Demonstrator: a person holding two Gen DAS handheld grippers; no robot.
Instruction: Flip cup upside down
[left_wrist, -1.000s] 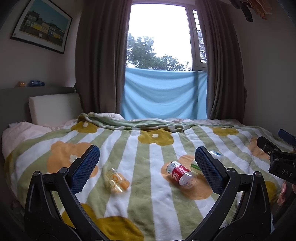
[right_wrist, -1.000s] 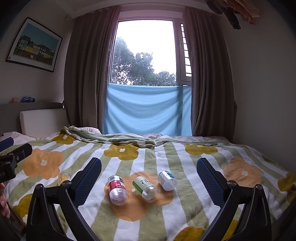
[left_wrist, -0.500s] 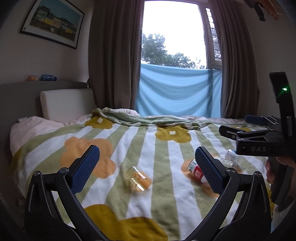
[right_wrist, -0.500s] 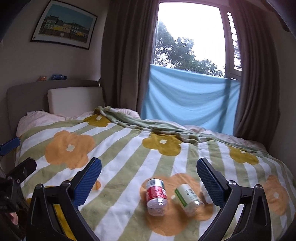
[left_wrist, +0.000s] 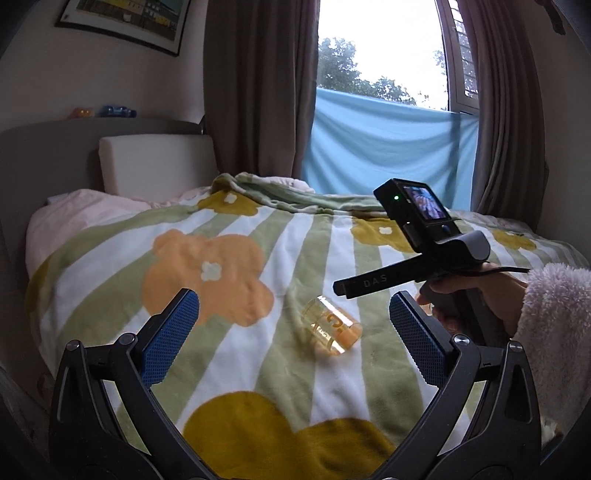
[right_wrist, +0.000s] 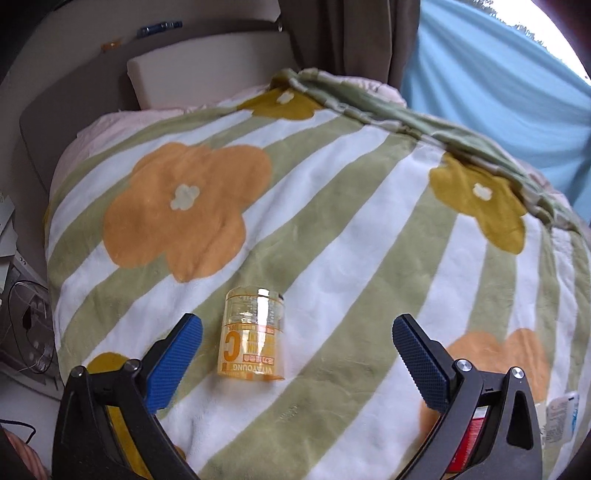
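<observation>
A clear cup with orange print (left_wrist: 334, 326) (right_wrist: 253, 335) lies on its side on the striped flower blanket (left_wrist: 258, 258) (right_wrist: 332, 229). My left gripper (left_wrist: 293, 338) is open, with the cup ahead between its blue pads, not touched. My right gripper (right_wrist: 297, 354) is open too and hovers over the cup, which sits just inside its left pad (right_wrist: 173, 363). In the left wrist view the right gripper's black body (left_wrist: 424, 254) reaches in from the right above the cup, held by a hand in a fluffy sleeve (left_wrist: 554, 325).
Bottles (right_wrist: 476, 435) lie at the lower right behind my right gripper's finger. A white pillow (left_wrist: 155, 166) and headboard stand at the bed's far left end. Curtains and a blue cloth (left_wrist: 388, 147) cover the window. Clutter (right_wrist: 26, 325) sits beside the bed's left edge.
Both grippers have swung left and closer to the cup. The right gripper has tilted down over it, and the bottles have slid to the edge of its view.
</observation>
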